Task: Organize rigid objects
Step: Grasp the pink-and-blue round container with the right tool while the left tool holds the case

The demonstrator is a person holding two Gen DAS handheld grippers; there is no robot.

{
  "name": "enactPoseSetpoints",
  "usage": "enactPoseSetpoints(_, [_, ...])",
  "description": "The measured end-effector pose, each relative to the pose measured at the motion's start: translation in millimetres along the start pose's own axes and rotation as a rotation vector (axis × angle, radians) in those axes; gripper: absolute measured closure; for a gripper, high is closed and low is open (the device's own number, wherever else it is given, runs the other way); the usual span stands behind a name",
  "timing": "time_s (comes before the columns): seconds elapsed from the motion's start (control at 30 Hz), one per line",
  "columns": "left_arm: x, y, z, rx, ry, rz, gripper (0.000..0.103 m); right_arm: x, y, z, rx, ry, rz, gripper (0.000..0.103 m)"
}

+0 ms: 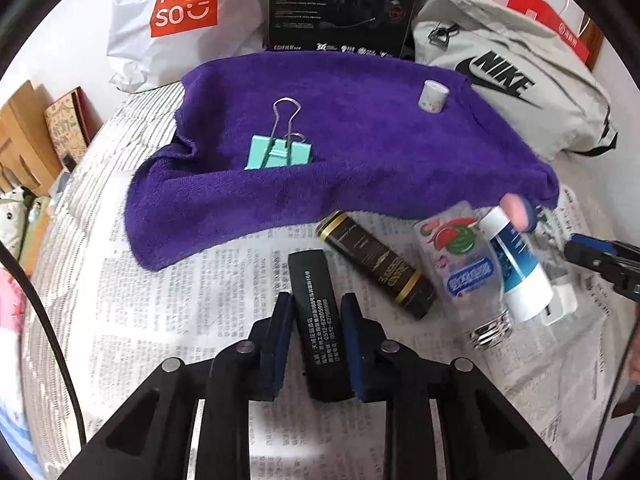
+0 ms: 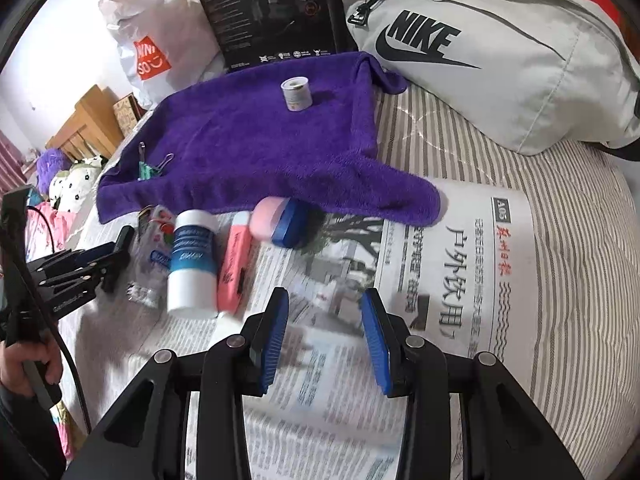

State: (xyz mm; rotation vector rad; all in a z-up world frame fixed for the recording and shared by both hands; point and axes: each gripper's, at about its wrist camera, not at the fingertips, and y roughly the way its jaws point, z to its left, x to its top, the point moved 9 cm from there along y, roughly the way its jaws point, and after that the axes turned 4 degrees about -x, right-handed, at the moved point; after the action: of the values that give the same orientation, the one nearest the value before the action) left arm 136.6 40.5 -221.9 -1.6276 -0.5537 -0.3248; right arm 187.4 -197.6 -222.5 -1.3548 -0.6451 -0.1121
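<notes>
Left wrist view first: the left gripper (image 1: pixel 316 344), low in the middle of the frame, pinches a flat black rectangular case with white printed lines (image 1: pixel 318 320); both blue pads press its long sides, I judge in order to lift it off the printed newspaper sheet (image 1: pixel 192 300) toward the purple terry towel (image 1: pixel 360 152), which seems to be the sorting place. On the towel a mint-green binder clip with wire handles (image 1: pixel 280 152) and a small white cylinder jar (image 1: pixel 432 96) already rest well apart. To the right of the case lie a black tube with gold rings (image 1: pixel 376 264), a clear plastic bottle with watermelon label (image 1: pixel 464 264) and a white-and-blue cylinder bottle (image 1: pixel 520 264). At the upper left a white shopping bag reads "MINISO" (image 1: pixel 180 20); at the upper right a grey fabric bag reads "NIKE" (image 1: pixel 500 76).

Right wrist view: the right gripper (image 2: pixel 324 344) is spread, with nothing between its pads, above the newspaper, whose page mark reads "A05". A pink flat highlighter-like pen (image 2: pixel 234 260) and a pink-and-blue rounded container (image 2: pixel 280 220) wait at centre left.
</notes>
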Motion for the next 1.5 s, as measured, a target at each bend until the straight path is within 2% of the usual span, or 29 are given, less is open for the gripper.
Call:
enactPoseSetpoints(0.33, [0.3,2.4,-3.0,0.028,0.033,0.010,0.079,34.2,21.0,38.7,0.075,0.085,-0.017,0.065])
enactPoseSetpoints(0.5, [0.3,2.1,-3.0,0.026,0.029,0.000,0.079,42.3,36.7,40.4,-0.008,0.100,0.007,0.065])
enactPoseSetpoints(0.73, [-0.6,1.5,-1.9,0.025,0.025,-0.007,0.079,46.7,48.2,39.4,-0.041,0.104,0.003,0.064])
enactPoseSetpoints(0.87, [-1.2,1.7,-2.9,0.037,0.030,-0.015,0.079,42.8,49.4,30.8,-0.111,0.062,0.028,0.064])
enactPoseSetpoints(1.13, [-0.4,1.4,-2.9,0.031,0.035,-0.033,0.080,45.3,55.5,37.7,-0.190,-0.028,-0.013,0.064])
enactPoseSetpoints(1.33, [-4.8,-5.0,2.3,-0.024,0.009,-0.029,0.081,34.0,41.5,27.6,-0.116,0.003,0.005,0.067])
enactPoseSetpoints(1.4, [-6.1,-6.7,4.4,-0.048,-0.010,-0.022,0.081,28.0,34.7,23.0,-0.111,0.000,0.008,0.067])
enactPoseSetpoints(1.5, [-5.8,-10.1,9.9,-0.045,-0.028,-0.016,0.081,21.9,26.0,16.5,-0.108,0.002,0.006,0.067])
